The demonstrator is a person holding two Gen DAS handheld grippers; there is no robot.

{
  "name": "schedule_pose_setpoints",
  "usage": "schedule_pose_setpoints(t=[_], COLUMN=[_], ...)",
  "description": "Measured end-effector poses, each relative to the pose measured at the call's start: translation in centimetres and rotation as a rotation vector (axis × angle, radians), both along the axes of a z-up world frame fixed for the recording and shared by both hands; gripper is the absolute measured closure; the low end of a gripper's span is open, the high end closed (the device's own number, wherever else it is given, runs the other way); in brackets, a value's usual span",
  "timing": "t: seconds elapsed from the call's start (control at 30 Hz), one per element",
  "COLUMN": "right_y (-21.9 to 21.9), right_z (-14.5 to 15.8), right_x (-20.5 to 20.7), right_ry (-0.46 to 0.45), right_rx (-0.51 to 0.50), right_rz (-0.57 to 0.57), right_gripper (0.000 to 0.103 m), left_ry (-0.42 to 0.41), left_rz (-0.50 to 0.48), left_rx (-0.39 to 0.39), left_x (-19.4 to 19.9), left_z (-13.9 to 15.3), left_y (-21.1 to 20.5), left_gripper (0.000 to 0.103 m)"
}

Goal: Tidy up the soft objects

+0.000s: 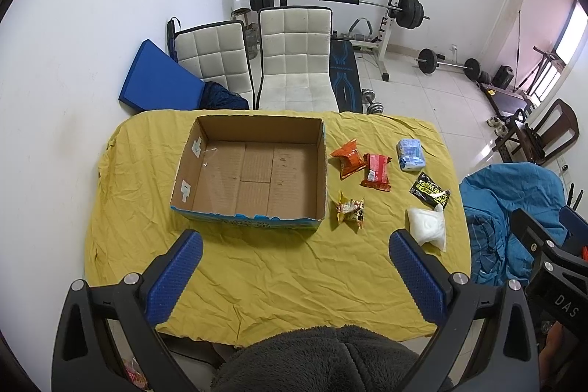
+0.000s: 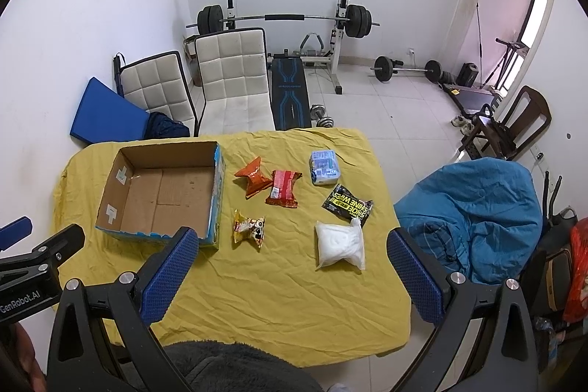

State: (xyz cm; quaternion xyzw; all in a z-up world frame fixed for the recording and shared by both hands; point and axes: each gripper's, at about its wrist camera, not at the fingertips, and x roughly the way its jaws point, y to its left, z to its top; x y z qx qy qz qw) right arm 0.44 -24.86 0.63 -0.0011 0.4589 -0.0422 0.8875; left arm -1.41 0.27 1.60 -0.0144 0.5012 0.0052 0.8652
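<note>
Both grippers hover spread wide over the yellow-covered table (image 2: pixel 294 300), holding nothing.

From the right gripper (image 2: pixel 290 267), the white pouch (image 2: pixel 340 245) lies near at 1 o'clock, the cardboard box (image 2: pixel 161 197) at 10; the left gripper (image 1: pixel 296 267) faces the box at 11.

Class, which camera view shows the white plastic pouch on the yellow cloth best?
The right wrist view: the white pouch lies whole and unobstructed between the fingers. In the left wrist view the same pouch sits toward the right, its near corner hidden behind a blue finger pad.
</note>
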Motion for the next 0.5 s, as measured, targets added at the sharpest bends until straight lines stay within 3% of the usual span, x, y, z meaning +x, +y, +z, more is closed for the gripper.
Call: schedule_pose_setpoints(t=[0.5], right_y=[-0.2], right_z=[0.0], right_x=[0.3], right_ry=[0.008], right_rx=[0.013], right_rz=[-0.001], right_gripper=[0.0], left_ry=[0.008], left_rz=[-0.009], left_rx=[-0.002], left_x=[-0.6], left_z=[-0.5], left_y=[-1.0], left_gripper=[0.0])
